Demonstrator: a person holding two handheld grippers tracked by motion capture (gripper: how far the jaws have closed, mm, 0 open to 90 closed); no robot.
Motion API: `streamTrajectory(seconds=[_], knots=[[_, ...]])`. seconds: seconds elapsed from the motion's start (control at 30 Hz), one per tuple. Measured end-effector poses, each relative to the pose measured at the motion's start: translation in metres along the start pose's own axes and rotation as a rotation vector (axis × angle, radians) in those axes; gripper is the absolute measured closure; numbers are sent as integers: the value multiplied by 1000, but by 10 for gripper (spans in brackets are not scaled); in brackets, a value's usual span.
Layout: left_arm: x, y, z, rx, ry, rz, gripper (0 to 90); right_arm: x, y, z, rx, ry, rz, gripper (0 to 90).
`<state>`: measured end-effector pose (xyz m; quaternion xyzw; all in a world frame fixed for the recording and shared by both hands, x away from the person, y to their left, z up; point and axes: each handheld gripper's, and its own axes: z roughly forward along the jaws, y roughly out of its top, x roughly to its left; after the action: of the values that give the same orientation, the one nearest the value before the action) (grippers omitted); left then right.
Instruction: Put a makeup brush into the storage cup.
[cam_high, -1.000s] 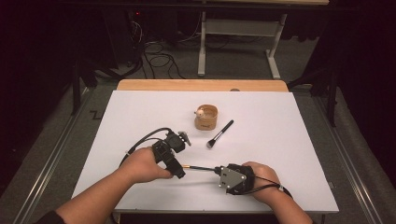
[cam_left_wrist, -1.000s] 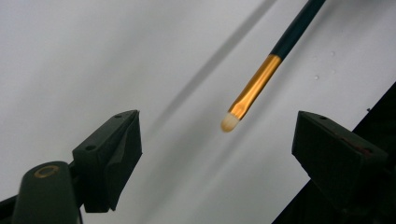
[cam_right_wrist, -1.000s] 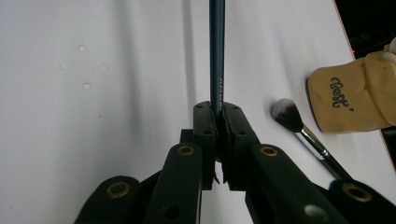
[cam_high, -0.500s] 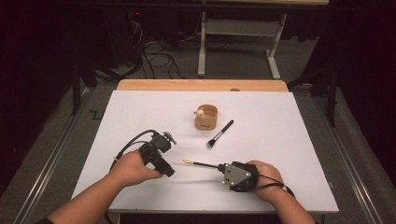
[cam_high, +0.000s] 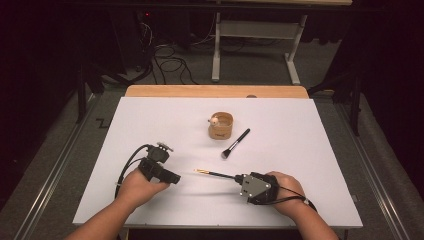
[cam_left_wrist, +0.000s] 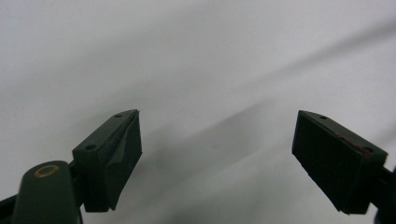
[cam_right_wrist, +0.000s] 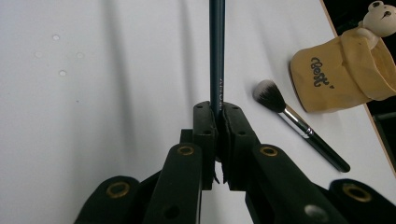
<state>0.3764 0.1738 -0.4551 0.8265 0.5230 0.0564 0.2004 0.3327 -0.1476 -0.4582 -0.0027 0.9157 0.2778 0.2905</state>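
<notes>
right gripper (cam_right_wrist: 217, 109) clamped on thin black brush handle (cam_right_wrist: 217, 51), which pokes straight out past the pads | left gripper (cam_left_wrist: 217, 158) empty, jaws wide, off to the side | we keep that handle level and aim for the cup (cam_right_wrist: 343, 74) beside our tips | spare brush (cam_right_wrist: 299, 122) lies just before it | cup lettering too curly to read
</notes>
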Motion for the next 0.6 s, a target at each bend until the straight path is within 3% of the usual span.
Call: streamTrajectory(seconds=[0.23, 0.3, 0.33, 0.4, 0.6], knots=[[3, -6, 4, -152, 10, -33, 165, -2, -1, -2, 1, -15, 5, 869], [3, -10, 6, -216, -19, -4, 157, -3, -2, -3, -5, -21, 17, 869], [2, -13, 7, -249, -11, 29, 151, -4, -3, -3, -7, -25, 22, 869], [0, -17, 8, -301, -7, 43, 151, -5, -4, -4, -14, -30, 30, 869], [3, -25, 14, -413, 21, 5, 122, -6, -5, -5, -33, -41, 72, 868]])
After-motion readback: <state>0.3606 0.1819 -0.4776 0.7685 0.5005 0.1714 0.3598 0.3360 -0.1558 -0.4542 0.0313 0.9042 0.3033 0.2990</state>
